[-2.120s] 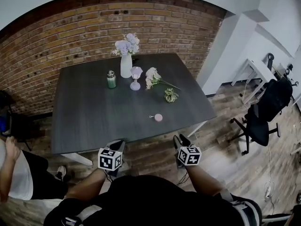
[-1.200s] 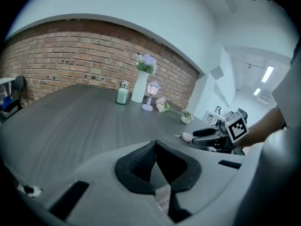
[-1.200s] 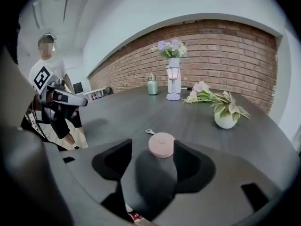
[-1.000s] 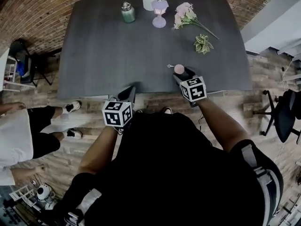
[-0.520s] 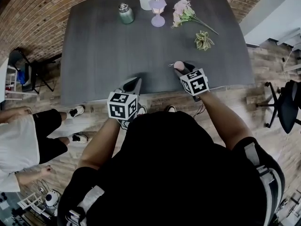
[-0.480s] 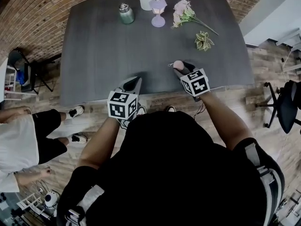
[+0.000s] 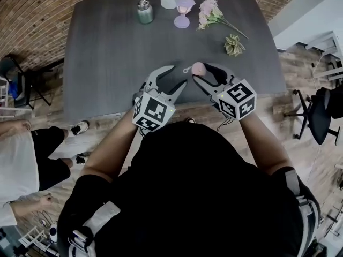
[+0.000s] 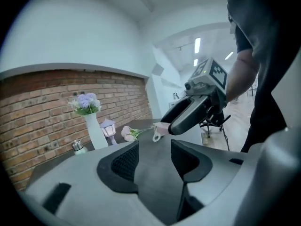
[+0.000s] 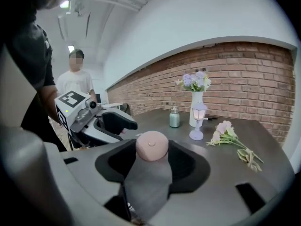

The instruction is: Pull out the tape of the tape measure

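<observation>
The small round pink tape measure (image 7: 198, 68) hangs above the table's near edge, with my right gripper (image 7: 203, 75) shut on it. In the right gripper view the tape measure (image 9: 152, 146) sits between the two dark pads. Its pull ring (image 7: 186, 69) sticks out to the left, toward my left gripper (image 7: 179, 75). That gripper's jaws are opening, with nothing between them, and its tips are just short of the ring. In the left gripper view the tape measure (image 8: 162, 127) and ring (image 8: 156, 136) hang from the right gripper (image 8: 188, 117), ahead of my own jaws.
On the far side of the dark table (image 7: 107, 52) stand a white vase of flowers (image 9: 196, 108), a green bottle (image 7: 144, 12) and a lavender lantern (image 7: 183, 9). A pink flower bunch (image 7: 211, 12) and a green sprig (image 7: 233, 44) lie nearby. A person (image 7: 21, 159) stands left; an office chair (image 7: 321, 111) is right.
The right gripper has lifted the tape measure off the table and turned it leftward. The left gripper has moved up and right toward it, and its jaws have gone from shut to open.
</observation>
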A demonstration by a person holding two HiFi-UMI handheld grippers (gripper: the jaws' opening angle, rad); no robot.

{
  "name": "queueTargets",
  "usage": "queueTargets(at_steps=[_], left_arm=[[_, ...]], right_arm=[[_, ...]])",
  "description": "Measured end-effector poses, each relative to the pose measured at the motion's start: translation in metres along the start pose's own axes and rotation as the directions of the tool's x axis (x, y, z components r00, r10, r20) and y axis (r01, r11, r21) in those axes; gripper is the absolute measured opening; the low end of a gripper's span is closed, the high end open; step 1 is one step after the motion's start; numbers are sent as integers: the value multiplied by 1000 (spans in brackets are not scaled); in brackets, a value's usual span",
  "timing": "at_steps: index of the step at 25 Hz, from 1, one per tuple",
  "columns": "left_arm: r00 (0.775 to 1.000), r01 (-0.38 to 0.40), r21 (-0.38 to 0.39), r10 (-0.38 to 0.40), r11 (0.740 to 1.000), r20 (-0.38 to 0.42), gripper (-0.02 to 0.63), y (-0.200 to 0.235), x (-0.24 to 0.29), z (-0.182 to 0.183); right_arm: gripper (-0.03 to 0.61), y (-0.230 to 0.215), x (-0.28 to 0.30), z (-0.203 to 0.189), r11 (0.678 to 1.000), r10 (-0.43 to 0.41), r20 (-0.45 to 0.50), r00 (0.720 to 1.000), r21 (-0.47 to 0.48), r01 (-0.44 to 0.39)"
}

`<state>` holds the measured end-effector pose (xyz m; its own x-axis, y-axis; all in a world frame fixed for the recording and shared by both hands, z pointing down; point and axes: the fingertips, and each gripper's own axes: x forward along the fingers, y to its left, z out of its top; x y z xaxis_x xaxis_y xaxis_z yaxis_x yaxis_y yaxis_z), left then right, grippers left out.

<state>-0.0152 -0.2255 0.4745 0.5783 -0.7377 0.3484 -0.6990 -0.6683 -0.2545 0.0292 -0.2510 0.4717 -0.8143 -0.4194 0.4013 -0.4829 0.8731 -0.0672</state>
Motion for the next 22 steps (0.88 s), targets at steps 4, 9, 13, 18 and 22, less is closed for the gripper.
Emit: queueTargets(at_steps=[4,9,13,18,22], left_arm=[[1000,19,81,-20,997,11,201,-4,5,0],[998,31,134,-37,991,44,121,-4,9,7],[999,15,174,-21,985,37,11,2,10,4],[998,-61,111,57,992,38,11,23,8,-2],[957,-289,-85,289,954,-5,11,77,-6,-18]], right_arm=[[212,13,-5,-2,1000,0,5,1000,13,0],[211,16,-6,-3,999,-32,10,999,26,32],[212,11,-4,-10,996,-69,-3,998,61,69],[212,-11,-7,-22,978,-156,1,988,142,154],[210,-75,-41,-39,875,-409,-16,912,276,397]])
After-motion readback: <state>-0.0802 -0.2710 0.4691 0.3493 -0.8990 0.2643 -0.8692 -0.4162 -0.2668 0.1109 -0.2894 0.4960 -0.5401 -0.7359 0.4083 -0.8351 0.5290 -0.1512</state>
